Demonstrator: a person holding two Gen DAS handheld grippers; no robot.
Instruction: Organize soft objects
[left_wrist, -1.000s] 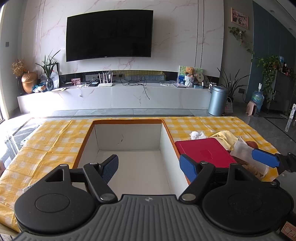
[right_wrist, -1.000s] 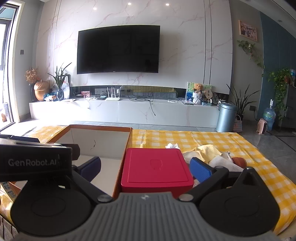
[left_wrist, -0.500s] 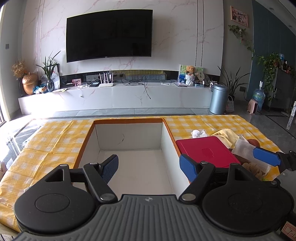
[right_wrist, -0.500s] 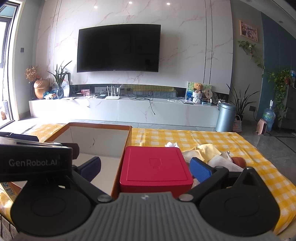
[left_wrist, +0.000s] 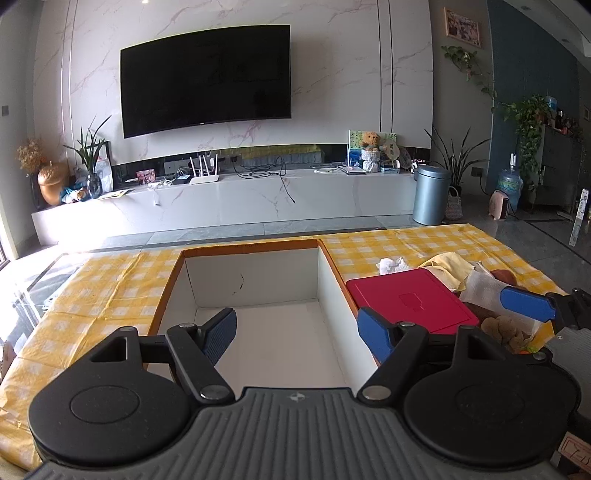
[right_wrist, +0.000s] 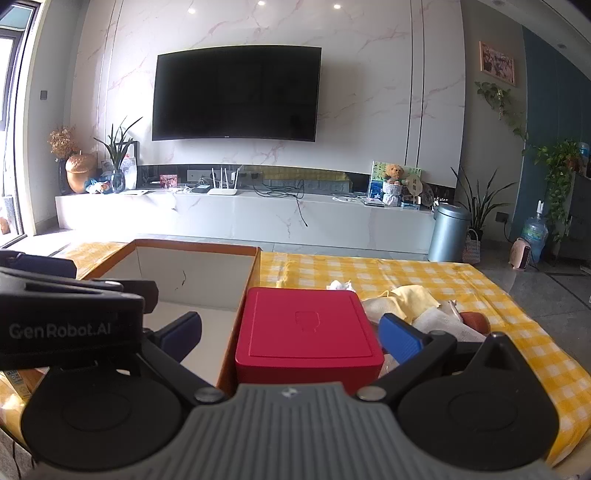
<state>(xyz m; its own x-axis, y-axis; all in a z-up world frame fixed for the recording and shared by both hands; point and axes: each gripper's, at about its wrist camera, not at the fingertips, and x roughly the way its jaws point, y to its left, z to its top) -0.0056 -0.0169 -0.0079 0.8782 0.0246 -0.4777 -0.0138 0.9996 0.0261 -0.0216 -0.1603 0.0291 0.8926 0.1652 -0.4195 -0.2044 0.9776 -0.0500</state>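
An open white box with an orange rim (left_wrist: 255, 246) (right_wrist: 195, 249) sits on the yellow checked tablecloth, with nothing inside that shows. A red lidded box (left_wrist: 410, 299) (right_wrist: 306, 325) stands against its right side. Right of the red box lies a heap of soft things: a yellow cloth (left_wrist: 452, 267) (right_wrist: 413, 299), a white cloth (left_wrist: 480, 288) (right_wrist: 443, 325), a crumpled white tissue (left_wrist: 391, 264) (right_wrist: 340, 285) and a brown plush toy (left_wrist: 502, 328). My left gripper (left_wrist: 299, 332) hangs open over the white box. My right gripper (right_wrist: 291, 332) hangs open above the red box.
The table's right edge (right_wrist: 554, 332) drops to a grey floor. Beyond the table are a white TV bench (left_wrist: 229, 199), a wall TV (left_wrist: 207, 79), a grey bin (left_wrist: 430, 194) and potted plants. The left gripper's body (right_wrist: 70, 317) fills the right wrist view's left side.
Both views have shifted only slightly, with the boxes sitting a little higher in frame. Neither gripper has changed its opening and nothing on the table has moved.
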